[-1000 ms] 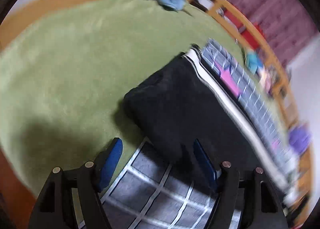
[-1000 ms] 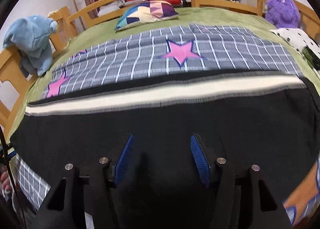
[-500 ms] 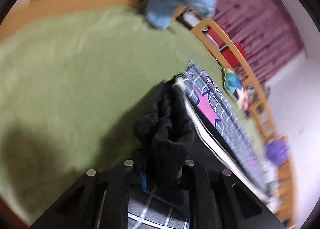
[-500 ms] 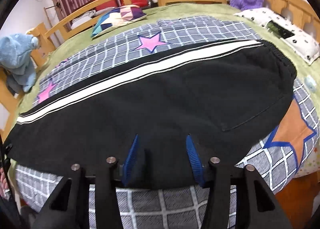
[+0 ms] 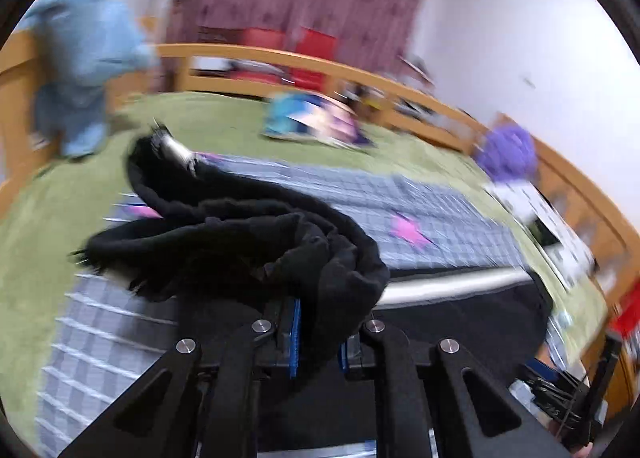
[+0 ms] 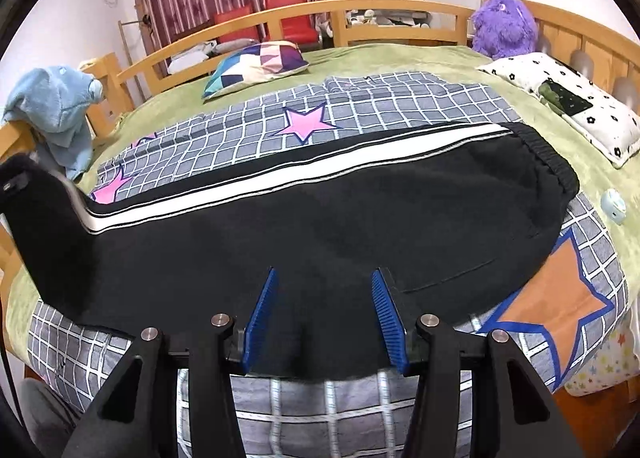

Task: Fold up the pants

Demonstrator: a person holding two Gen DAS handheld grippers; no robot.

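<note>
Black pants (image 6: 320,225) with a white side stripe lie lengthwise across the checked quilt (image 6: 400,105), waistband at the right. My left gripper (image 5: 318,338) is shut on the bunched leg end of the pants (image 5: 240,234) and holds it lifted above the bed. In the right wrist view that lifted end (image 6: 36,209) rises at the far left. My right gripper (image 6: 324,314) is open, its blue pads over the near edge of the pants, not pinching.
A blue plush (image 6: 60,113) hangs on the wooden rail at the left. A purple plush (image 6: 504,25) and a spotted pillow (image 6: 568,101) lie at the right. A patchwork cushion (image 6: 256,65) is at the back. The bed's front edge is just below my grippers.
My left gripper closed on the leg end, lifted it and swung round to face along the bed. My right gripper drew back toward the pants' near edge and stayed open.
</note>
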